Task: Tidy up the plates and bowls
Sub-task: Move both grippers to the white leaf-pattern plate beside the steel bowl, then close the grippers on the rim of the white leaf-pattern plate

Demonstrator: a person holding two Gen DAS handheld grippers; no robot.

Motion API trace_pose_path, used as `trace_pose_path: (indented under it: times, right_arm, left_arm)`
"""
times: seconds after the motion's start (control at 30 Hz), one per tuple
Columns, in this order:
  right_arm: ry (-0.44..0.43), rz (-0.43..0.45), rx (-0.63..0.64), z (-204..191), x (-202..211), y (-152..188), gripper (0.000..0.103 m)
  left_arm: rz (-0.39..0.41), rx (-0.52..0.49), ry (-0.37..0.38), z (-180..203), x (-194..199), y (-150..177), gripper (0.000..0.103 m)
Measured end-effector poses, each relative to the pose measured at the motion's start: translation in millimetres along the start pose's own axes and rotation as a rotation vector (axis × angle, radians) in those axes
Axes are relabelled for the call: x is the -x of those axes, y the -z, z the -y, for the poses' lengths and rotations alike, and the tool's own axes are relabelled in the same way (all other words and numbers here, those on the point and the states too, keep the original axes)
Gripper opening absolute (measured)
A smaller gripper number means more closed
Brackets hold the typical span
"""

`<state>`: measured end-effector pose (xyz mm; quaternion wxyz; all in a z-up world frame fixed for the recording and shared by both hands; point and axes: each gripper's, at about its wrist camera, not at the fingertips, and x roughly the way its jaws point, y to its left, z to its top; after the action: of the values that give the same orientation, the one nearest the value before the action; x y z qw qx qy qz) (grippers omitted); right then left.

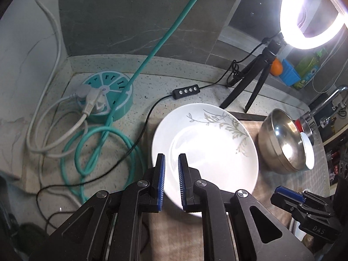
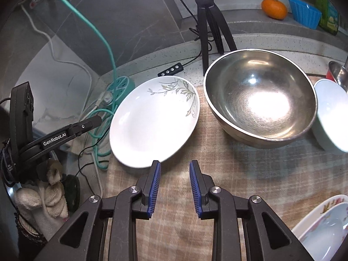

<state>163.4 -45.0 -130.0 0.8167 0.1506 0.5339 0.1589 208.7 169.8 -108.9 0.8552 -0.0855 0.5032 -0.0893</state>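
Observation:
A white plate with a leaf print (image 1: 206, 143) (image 2: 152, 121) lies on a checked cloth (image 2: 239, 174). To its right stands a large steel bowl (image 2: 261, 95) (image 1: 285, 143), and a white bowl (image 2: 332, 113) sits against that. A flower-patterned dish (image 2: 322, 224) shows at the lower right. My left gripper (image 1: 171, 156) hovers over the plate's near-left rim, its jaws nearly together with nothing clamped. My right gripper (image 2: 174, 163) hangs above the cloth just in front of the plate, jaws apart and empty.
A round teal power strip (image 1: 108, 95) with coiled cables lies left of the plate. A ring light (image 1: 313, 15) on a black tripod (image 2: 208, 21) stands behind. An orange (image 2: 273, 8) and a blue cup (image 2: 304, 13) rest on the back ledge. A faucet (image 1: 326, 100) is at the right.

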Motion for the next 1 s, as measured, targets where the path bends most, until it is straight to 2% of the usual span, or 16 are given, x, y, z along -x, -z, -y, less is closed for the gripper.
trace_pose_path:
  times: [0.23, 0.33, 0.63, 1.0]
  right_arm:
    - [0.018, -0.002, -0.056, 5.0, -15.2, -9.4, 0.025]
    - [0.028, 0.0, -0.059, 3.9, -18.9, -10.2, 0.025]
    - [0.045, -0.004, -0.077, 2.7, -30.1, -15.9, 0.025]
    - [0.075, -0.02, -0.069, -2.5, -46.1, -21.5, 0.024]
  left_arm:
    - [0.002, -0.014, 0.011, -10.7, -19.9, -15.3, 0.011]
    - [-0.002, -0.022, 0.015, -12.3, -26.9, -19.0, 0.018]
    - [-0.018, -0.047, -0.006, -8.3, -41.0, -29.7, 0.018]
    - [-0.061, -0.037, 0.03, -11.0, -58.0, -34.1, 0.018]
